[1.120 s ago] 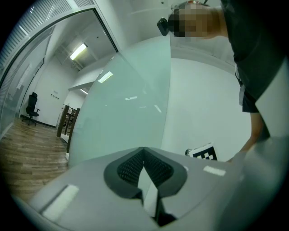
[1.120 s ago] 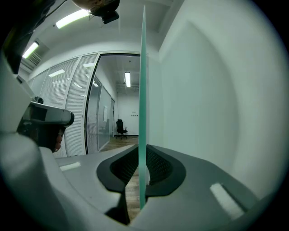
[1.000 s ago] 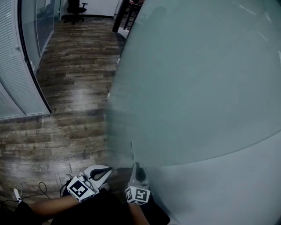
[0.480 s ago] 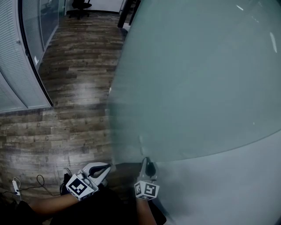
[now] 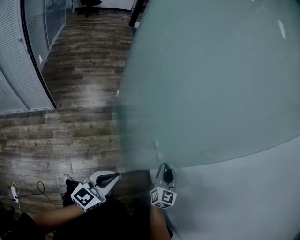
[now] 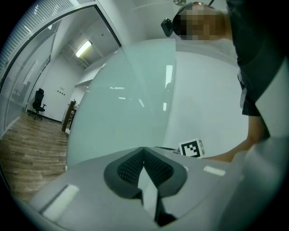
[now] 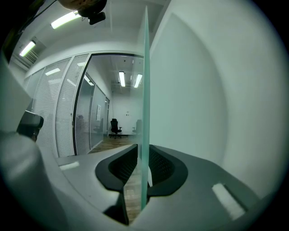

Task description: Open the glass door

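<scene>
The frosted glass door (image 5: 211, 84) stands ajar, and its free edge (image 7: 145, 90) runs straight up between the jaws of my right gripper (image 7: 144, 151). Those jaws have just been opening; a narrow gap shows on each side of the glass, so the pads do not press on it. In the head view the right gripper (image 5: 164, 168) sits at the door's lower edge. My left gripper (image 5: 116, 176) hangs to the left of it, pointing at the door, shut with nothing between its pads (image 6: 144, 150).
Dark wood flooring (image 5: 70, 117) stretches away to the left of the door. A glass partition with blinds (image 5: 18, 70) lines the far left. An office chair (image 5: 91, 2) stands at the far end. A cable with a plug (image 5: 14, 193) lies on the floor. A white wall (image 5: 243, 197) is on the right.
The right gripper has shifted to the right and farther from me along with the door's edge, and the door has swung the same way. The left gripper has drifted slightly after it.
</scene>
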### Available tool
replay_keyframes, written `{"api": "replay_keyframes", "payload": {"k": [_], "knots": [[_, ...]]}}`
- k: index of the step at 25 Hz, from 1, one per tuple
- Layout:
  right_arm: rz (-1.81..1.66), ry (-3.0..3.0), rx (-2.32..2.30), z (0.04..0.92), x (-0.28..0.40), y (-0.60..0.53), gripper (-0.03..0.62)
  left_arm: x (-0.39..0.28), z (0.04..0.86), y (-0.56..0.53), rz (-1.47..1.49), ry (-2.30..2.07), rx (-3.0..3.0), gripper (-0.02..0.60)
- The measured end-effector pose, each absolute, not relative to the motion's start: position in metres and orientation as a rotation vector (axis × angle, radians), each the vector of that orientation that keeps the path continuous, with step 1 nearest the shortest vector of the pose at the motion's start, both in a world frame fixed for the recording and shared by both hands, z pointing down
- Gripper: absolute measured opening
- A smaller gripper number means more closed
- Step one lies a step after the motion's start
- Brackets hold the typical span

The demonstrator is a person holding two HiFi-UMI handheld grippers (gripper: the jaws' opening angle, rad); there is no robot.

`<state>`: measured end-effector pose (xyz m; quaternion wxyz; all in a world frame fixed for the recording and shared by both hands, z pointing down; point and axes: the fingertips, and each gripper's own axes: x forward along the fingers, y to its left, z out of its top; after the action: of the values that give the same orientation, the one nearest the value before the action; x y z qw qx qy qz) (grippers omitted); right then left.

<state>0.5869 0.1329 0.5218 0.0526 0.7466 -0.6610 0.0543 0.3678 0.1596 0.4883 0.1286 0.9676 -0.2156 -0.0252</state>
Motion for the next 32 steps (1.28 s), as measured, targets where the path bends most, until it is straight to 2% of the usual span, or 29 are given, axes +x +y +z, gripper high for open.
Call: {"api": "replay_keyframes", "payload": {"k": [32], "knots": [[0.151,-1.940,2.327,0.520,0.700,0.107,0.101,0.382,0.487,0.157,-0.052,-0.623,2.814,0.000]]}}
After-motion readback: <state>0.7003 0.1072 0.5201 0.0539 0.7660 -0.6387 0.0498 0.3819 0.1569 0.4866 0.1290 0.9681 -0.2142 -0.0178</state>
